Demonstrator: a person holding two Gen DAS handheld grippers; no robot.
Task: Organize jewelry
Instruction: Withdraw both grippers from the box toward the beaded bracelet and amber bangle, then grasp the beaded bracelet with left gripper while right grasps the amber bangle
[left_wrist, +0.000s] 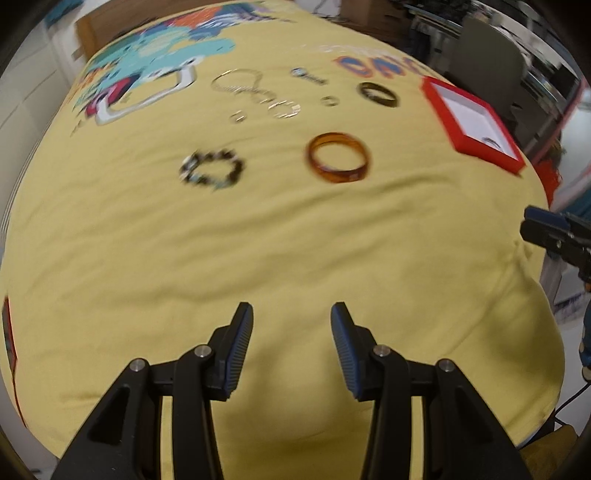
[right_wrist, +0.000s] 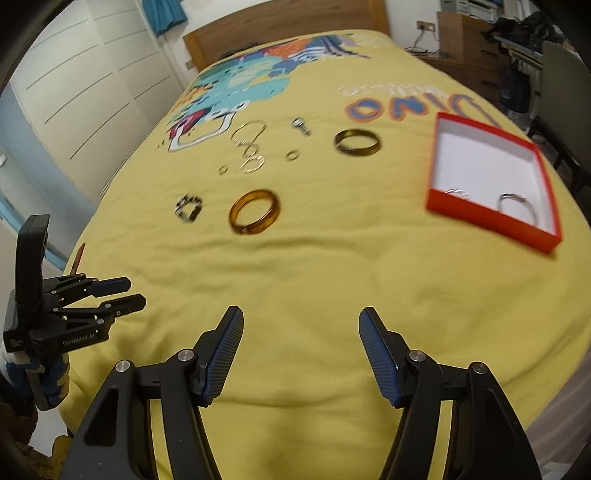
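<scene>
Item: my two tongs over a yellow bedspread (right_wrist: 332, 280). My left gripper (left_wrist: 291, 314) has its jaws apart, nothing between them, above a wide plain stretch of cloth; my right gripper (right_wrist: 301, 317) is likewise spread wide and empty. In the right view my left gripper shows low at the left, near the bed's left edge, fingers parted a little. Open room: bare wrinkled cloth from both tongs forward to the first pieces. Jewelry, nearest first: amber bangle (right_wrist: 254, 216), with a beaded bracelet (right_wrist: 188, 208) just to its left, apart from it. Farther back: a small ring (right_wrist: 222, 170), a thin chain (right_wrist: 251, 147) looped loosely, another small ring (right_wrist: 292, 155), a silver piece (right_wrist: 301, 125) too blurred to identify, and a dark bangle (right_wrist: 357, 143). Red box (right_wrist: 495, 221), white inside, lies to the right, well apart from the loose pieces, near the bed's right edge; it holds a silver bangle (right_wrist: 517, 206) and another silvery piece (right_wrist: 456, 192) at its near wall. Surroundings: wardrobe (right_wrist: 74, 92) left of the bed, headboard (right_wrist: 288, 29) at the far end, desk (right_wrist: 469, 48) beyond the right side.
</scene>
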